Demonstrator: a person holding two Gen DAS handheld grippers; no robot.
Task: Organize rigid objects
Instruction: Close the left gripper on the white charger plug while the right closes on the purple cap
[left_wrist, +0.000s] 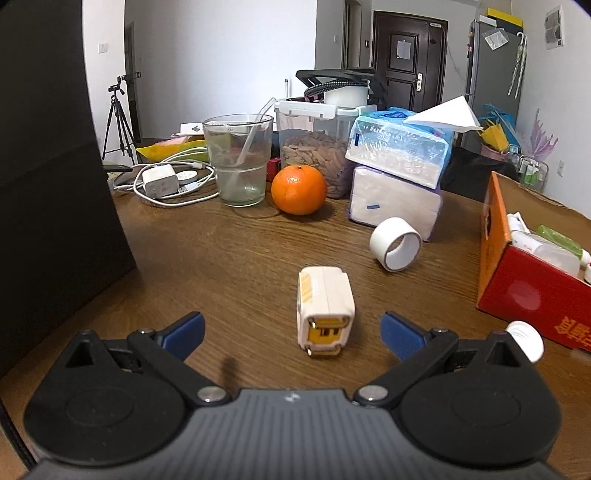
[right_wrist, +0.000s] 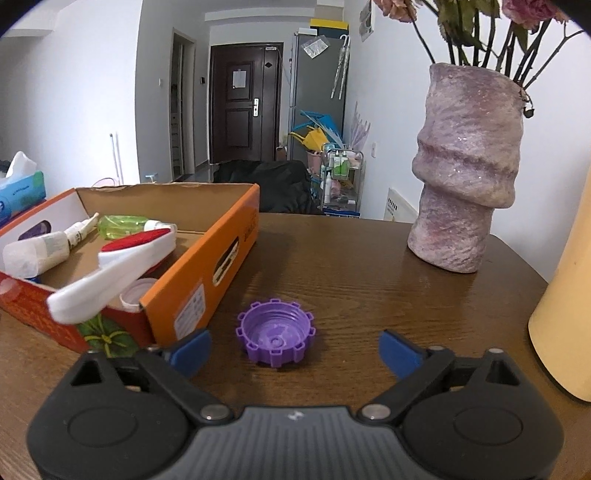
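On the wooden table (left_wrist: 229, 251) I judge the task about half done. My left gripper (left_wrist: 291, 332) is spread wide and holds nothing; the small cream adapter (left_wrist: 325, 302) lies between its blue pads, a little toward 1 o'clock, not touched. Further at 1 o'clock the white tape ring (left_wrist: 396, 243) still rests loose, leaning on the tissue packs (left_wrist: 397, 184). At 12 o'clock stand the glass (left_wrist: 239, 158) and the orange (left_wrist: 299, 189), which I think do not need to move. At 3 o'clock in this view is the orange box (left_wrist: 517, 291).

In the right view the same orange box (right_wrist: 207, 266) sits at 10 o'clock and already keeps several bottles and a white-and-red brush (right_wrist: 122, 266), whose handle sticks out over the near wall. My right gripper (right_wrist: 295, 350) is also spread and empty; the purple cap (right_wrist: 275, 338) lies open side up between its pads, free of both.

So three pieces remain outside: adapter, ring, cap. The brush handle could be in the way when I drop things in the box. The purple vase (right_wrist: 469, 173) at 1 o'clock and a yellow container (right_wrist: 565, 306) at 3 o'clock stand well apart from the cap.
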